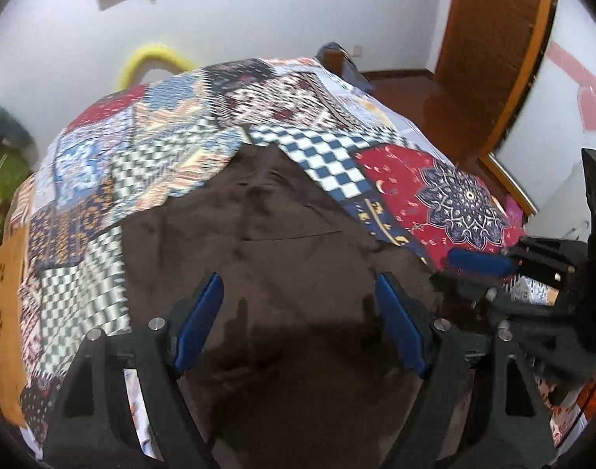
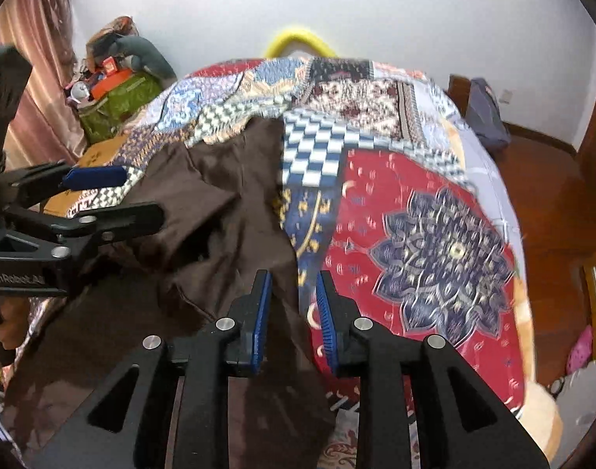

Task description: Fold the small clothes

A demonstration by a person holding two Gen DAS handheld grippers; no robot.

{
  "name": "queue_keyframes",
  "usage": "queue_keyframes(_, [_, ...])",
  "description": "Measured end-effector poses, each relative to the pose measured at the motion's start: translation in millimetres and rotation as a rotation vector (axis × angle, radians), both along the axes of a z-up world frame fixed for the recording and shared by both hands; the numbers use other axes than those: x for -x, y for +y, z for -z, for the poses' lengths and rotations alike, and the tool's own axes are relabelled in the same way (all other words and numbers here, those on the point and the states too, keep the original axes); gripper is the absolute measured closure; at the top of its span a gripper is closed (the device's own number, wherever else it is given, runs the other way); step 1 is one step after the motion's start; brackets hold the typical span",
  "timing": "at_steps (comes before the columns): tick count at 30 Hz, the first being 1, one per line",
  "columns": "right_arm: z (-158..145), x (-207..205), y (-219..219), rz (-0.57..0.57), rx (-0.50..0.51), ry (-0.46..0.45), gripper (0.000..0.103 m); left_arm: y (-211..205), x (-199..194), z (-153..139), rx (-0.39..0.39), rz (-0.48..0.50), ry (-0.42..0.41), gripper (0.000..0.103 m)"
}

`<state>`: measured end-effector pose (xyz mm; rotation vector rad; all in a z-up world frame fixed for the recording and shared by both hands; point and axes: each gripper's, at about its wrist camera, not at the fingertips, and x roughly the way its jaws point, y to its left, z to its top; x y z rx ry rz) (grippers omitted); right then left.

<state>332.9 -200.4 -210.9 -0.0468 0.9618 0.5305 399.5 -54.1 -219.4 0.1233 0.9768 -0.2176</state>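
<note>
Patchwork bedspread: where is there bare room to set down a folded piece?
Free: the red mandala patch right of the dark brown garment, and the checkered patches beyond it. Crowded: the garment's near side, where both grippers work.

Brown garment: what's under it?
The brown garment lies spread on a patchwork bedspread, which shows around its left, far and right edges. The bedspread's pattern beneath the cloth is covered, and so is anything else under it.
</note>
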Motion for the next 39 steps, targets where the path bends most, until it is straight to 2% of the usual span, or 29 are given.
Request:
queue_keyframes(2, [7,2,2,-0.012,0.001,0.009,0.082,-6,-8,11,-0.027,-0.006,0.021,0.05])
queue_keyframes(3, [9,3,4,-0.015,0.001,0.005,0.081,-9,-13,17,-0.038,-0.012,0.04,0.056])
queue_keyframes(6, [9,6,5,-0.025,0.002,-0.01,0.081,-8,-22,31,-0.029,-0.021,0.076,0.084])
queue_keyframes(7, [9,6,5,-0.028,0.0,-0.009,0.081,-7,-24,34,-0.035,-0.026,0.074,0.099])
queue_keyframes(9, [10,5,6,-0.034,-0.004,-0.005,0.081,-2,-23,30,-0.028,-0.037,0.056,0.099])
queue_keyframes(14, [7,4,8,-0.043,-0.001,-0.011,0.081,22,-14,0,-0.004,-0.063,-0.047,0.099])
queue_keyframes(18, [-1,4,14,-0.041,0.0,-0.036,0.081,37,-14,-5,-0.028,-0.07,-0.045,0.099])
queue_keyframes(20, [-6,4,18,-0.04,0.007,-0.055,0.081,44,-15,3,-0.079,-0.087,-0.028,0.097])
queue_keyframes(22, [-11,4,22,-0.043,0.009,-0.069,0.081,55,-13,11,-0.095,-0.106,-0.003,0.096])
queue_keyframes(27, [-19,4,34,-0.061,0.014,-0.094,0.081,78,-2,17,-0.066,-0.143,0.022,0.081])
queue_keyframes(30, [-20,-2,43,-0.067,0.006,-0.09,0.079,90,4,13,-0.05,-0.156,0.016,0.063])
queue_keyframes(32, [-17,-5,49,-0.071,0.003,-0.086,0.068,97,7,10,-0.031,-0.161,0.006,0.044])
queue_keyframes(34, [-11,-8,55,-0.075,0.008,-0.075,0.064,99,10,11,-0.028,-0.155,-0.001,0.04])
queue_keyframes(39, [8,-12,62,-0.079,0.019,-0.009,0.063,103,7,34,-0.064,-0.154,0.06,0.04])
